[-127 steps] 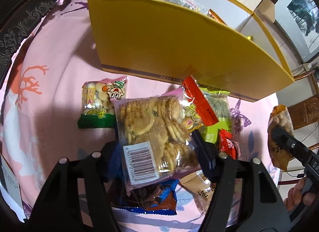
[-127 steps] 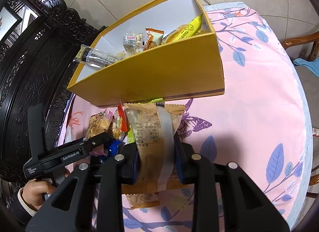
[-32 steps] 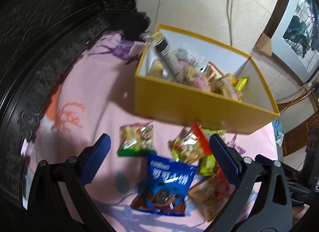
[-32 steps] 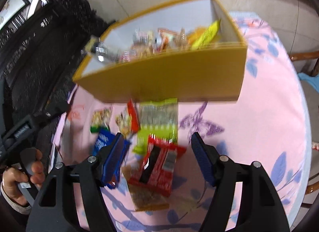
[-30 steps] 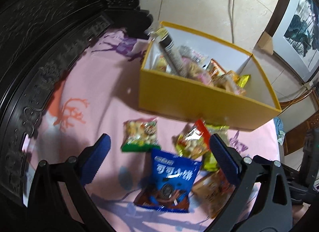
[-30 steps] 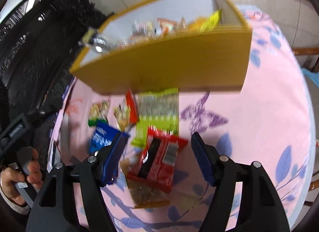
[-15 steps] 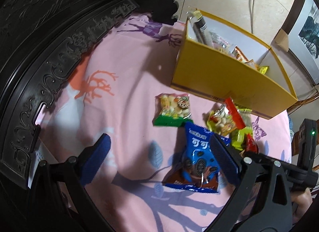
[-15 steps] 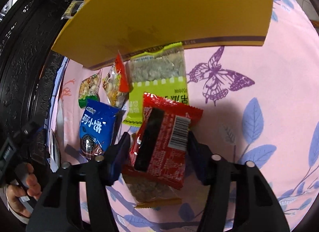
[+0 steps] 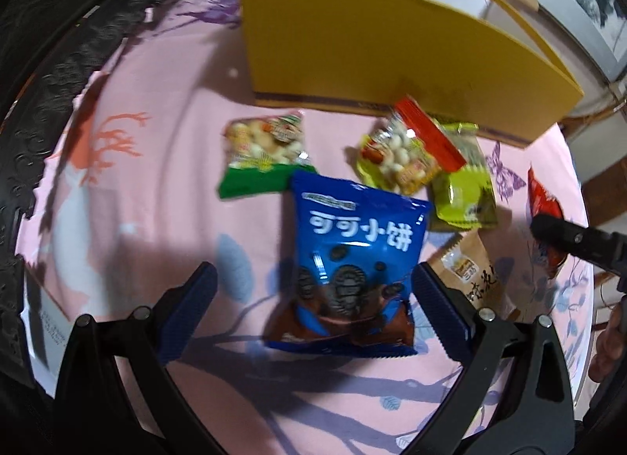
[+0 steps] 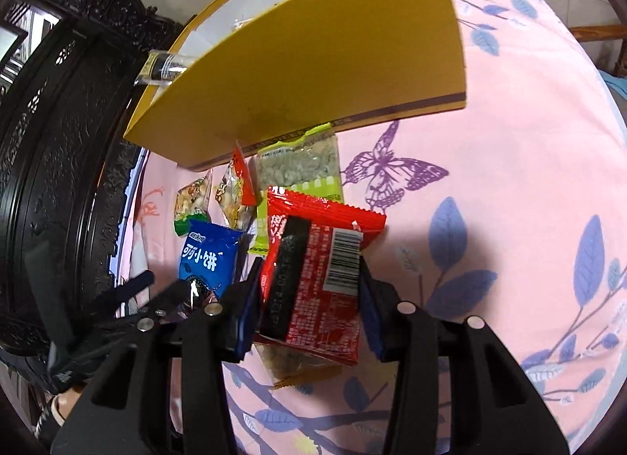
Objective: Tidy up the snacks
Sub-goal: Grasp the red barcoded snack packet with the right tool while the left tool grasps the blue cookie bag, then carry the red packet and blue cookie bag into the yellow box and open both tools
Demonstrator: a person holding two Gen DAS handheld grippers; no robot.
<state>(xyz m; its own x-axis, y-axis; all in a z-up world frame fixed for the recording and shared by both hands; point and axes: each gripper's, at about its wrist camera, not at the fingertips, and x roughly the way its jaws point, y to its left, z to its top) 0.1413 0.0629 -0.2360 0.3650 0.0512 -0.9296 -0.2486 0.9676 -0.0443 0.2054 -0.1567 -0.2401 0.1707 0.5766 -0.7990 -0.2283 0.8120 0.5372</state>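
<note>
Clearing the loose packets off the pink tablecloth [image 10: 509, 141] into the yellow box [image 10: 313, 55] is the job, and I judge I'm partway: several packets lie along the box's near wall. My right gripper [image 10: 309, 294] has its pads pressed on both sides of the red packet [image 10: 313, 278], so that one is gripped, tilted steeply downward above a brown packet [image 9: 476, 278] on the cloth. Next I'd lift it over the box's near wall and let go inside; the wall is tall, so it needs clearance.

My left gripper [image 9: 313, 298] points steeply down with its fingers wide apart, straddling the lower half of the blue cookie bag [image 9: 352, 259], not touching it that I can see. That bag lies flat near the cloth's middle, in front of the box. Closing there comes next, I think.
</note>
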